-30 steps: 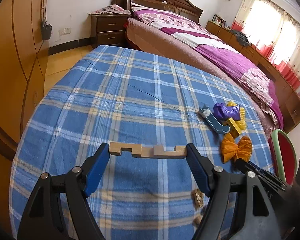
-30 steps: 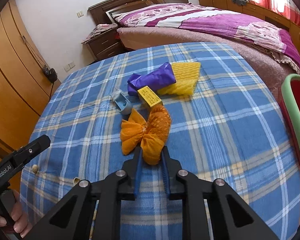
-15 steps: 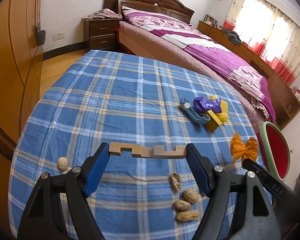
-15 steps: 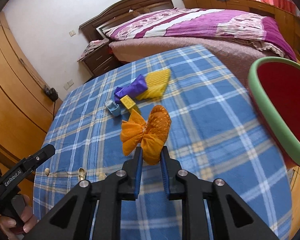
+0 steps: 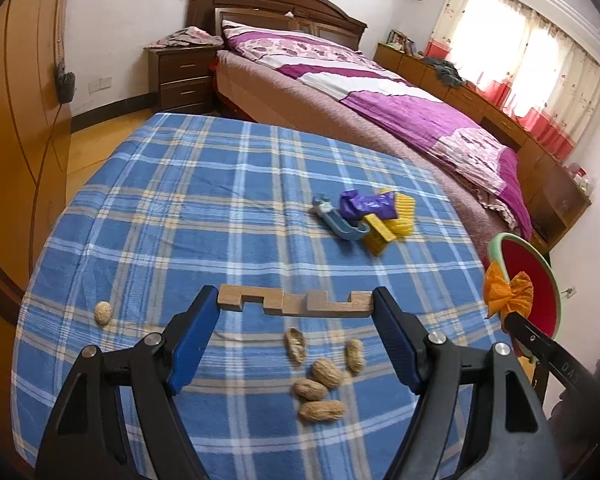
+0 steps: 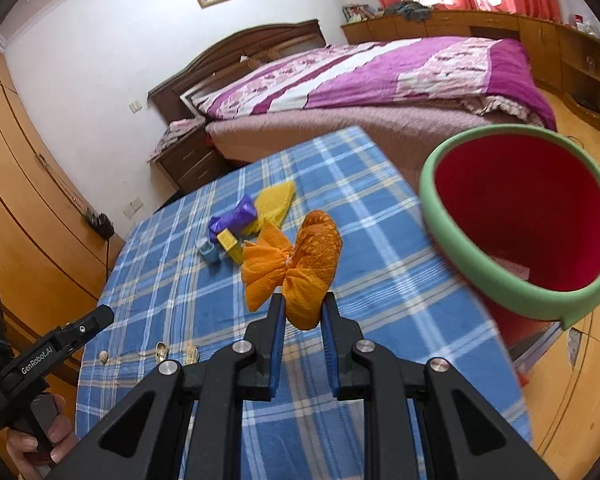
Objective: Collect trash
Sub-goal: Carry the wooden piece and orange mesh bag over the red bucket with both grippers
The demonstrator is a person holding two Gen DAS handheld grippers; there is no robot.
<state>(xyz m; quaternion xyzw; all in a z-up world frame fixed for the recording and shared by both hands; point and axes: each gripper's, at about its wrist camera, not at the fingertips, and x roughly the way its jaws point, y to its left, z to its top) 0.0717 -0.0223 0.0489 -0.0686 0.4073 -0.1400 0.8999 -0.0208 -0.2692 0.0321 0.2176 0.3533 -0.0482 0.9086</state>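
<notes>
The left tool [image 5: 296,306] stands wide, its blue pads pressing both ends of a notched wooden piece [image 5: 294,305]. The right tool [image 6: 303,316] is nearly closed, pinching an orange crumpled wrapper [image 6: 296,264] at centre frame. A hand [image 6: 40,440] grips a handle at lower left.

Bedroom: white walls [image 5: 116,16]; dark wooden bed with purple floral quilt [image 5: 400,100]; dark wooden two-drawer nightstand [image 5: 180,76]; orange wooden wardrobe [image 6: 24,208]; sunlit red-and-white curtained window [image 5: 532,64]; yellow wooden floor [image 5: 96,148].
</notes>
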